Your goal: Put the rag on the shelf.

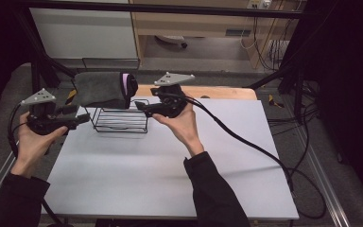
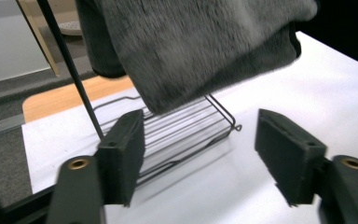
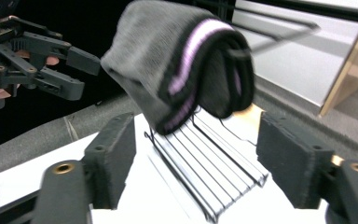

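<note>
here the right gripper (image 3: 193, 163) view shows the folded towel's (image 3: 177, 60) purple stripe; both grippers' jaws stand apart, holding nothing.

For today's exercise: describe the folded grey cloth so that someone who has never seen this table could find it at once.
Start at the white table and look to its far left corner, where a black wire rack stands. The folded grey cloth lies draped over the rack's top, between the two claws. Its fuzzy grey pile and pink-striped edge set it apart.
</note>
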